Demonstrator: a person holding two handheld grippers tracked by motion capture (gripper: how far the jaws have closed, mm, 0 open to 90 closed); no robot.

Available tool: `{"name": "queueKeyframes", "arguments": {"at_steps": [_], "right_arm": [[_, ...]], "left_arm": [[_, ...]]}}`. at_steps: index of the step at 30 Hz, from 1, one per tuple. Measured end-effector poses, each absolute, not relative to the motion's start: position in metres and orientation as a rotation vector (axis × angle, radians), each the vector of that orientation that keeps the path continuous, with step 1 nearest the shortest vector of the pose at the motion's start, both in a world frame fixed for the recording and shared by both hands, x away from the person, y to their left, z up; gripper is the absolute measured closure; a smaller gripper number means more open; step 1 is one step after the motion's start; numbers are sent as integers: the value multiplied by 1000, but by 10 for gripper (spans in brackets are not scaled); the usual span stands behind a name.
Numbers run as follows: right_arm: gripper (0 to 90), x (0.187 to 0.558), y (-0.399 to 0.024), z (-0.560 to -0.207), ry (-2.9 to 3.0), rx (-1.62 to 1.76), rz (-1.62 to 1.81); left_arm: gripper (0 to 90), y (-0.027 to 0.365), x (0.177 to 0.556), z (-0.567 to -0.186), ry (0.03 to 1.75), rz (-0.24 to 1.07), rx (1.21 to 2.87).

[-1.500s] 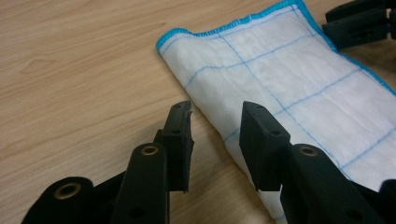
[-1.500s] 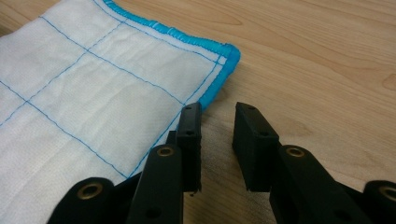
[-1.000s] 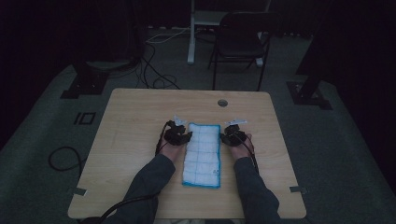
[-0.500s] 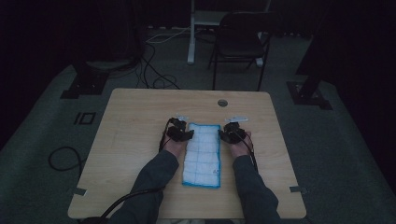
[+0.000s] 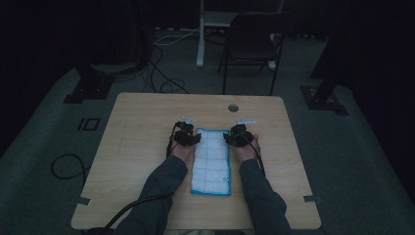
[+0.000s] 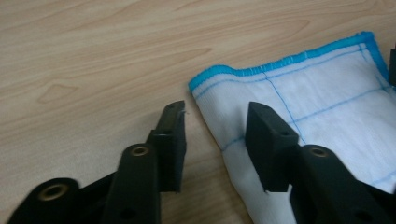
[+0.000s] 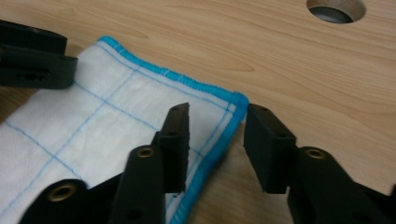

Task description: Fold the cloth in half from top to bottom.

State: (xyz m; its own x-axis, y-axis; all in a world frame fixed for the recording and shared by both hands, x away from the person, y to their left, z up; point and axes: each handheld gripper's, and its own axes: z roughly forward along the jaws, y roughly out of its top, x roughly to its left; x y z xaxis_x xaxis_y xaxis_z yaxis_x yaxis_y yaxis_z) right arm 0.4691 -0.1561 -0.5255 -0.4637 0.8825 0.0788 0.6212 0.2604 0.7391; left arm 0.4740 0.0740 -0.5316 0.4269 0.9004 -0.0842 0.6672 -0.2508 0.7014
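Cloth (image 5: 211, 159) bears blue gridlines, unlettered; both grippers' fingers straddle its corners, wide, just opening.

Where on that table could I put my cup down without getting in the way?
The pale wooden table is bare left of the left gripper and right of the right gripper, and along the far edge beside the round cable hole. The middle is crowded: the white blue-edged cloth lies between both forearms.
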Motion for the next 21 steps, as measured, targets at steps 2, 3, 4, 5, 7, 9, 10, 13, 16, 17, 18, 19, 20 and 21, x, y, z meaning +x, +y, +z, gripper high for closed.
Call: {"name": "queueKeyframes", "arguments": {"at_steps": [2, 3, 4, 5, 7, 9, 10, 13, 16, 17, 18, 19, 20, 21], "right_arm": [[560, 474, -154, -525, 2197, 1385, 1036], [551, 476, -153, -525, 2198, 1390, 1032], [546, 478, -152, -525, 2200, 1399, 1033], [538, 480, -151, -526, 2201, 1410, 1029], [526, 484, -150, -528, 2211, 1428, 1006], [520, 486, -150, -530, 2227, 1444, 996], [515, 487, -149, -531, 2232, 1445, 988], [502, 488, -150, -534, 2248, 1463, 995], [487, 488, -149, -535, 2257, 1473, 1018], [473, 489, -148, -535, 2262, 1474, 1039], [462, 489, -146, -535, 2262, 1466, 1040], [459, 489, -145, -536, 2263, 1458, 1039], [459, 490, -143, -536, 2264, 1451, 1036], [460, 489, -142, -536, 2265, 1445, 1034]], "left_arm": [[556, 71, 476, -532, 1322, 454, 2022], [550, 70, 477, -532, 1321, 465, 2037], [544, 69, 478, -532, 1321, 471, 2046], [540, 69, 479, -533, 1320, 472, 2051], [519, 68, 482, -534, 1324, 474, 2058], [503, 70, 483, -534, 1312, 470, 2067], [493, 71, 484, -535, 1301, 469, 2067], [475, 78, 487, -536, 1292, 458, 2051], [473, 79, 488, -536, 1281, 443, 2057], [459, 78, 489, -535, 1274, 444, 2070], [458, 77, 489, -535, 1268, 442, 2078], [458, 76, 490, -535, 1263, 438, 2079], [456, 75, 491, -535, 1252, 431, 2087], [451, 74, 491, -535, 1248, 425, 2092]]}}
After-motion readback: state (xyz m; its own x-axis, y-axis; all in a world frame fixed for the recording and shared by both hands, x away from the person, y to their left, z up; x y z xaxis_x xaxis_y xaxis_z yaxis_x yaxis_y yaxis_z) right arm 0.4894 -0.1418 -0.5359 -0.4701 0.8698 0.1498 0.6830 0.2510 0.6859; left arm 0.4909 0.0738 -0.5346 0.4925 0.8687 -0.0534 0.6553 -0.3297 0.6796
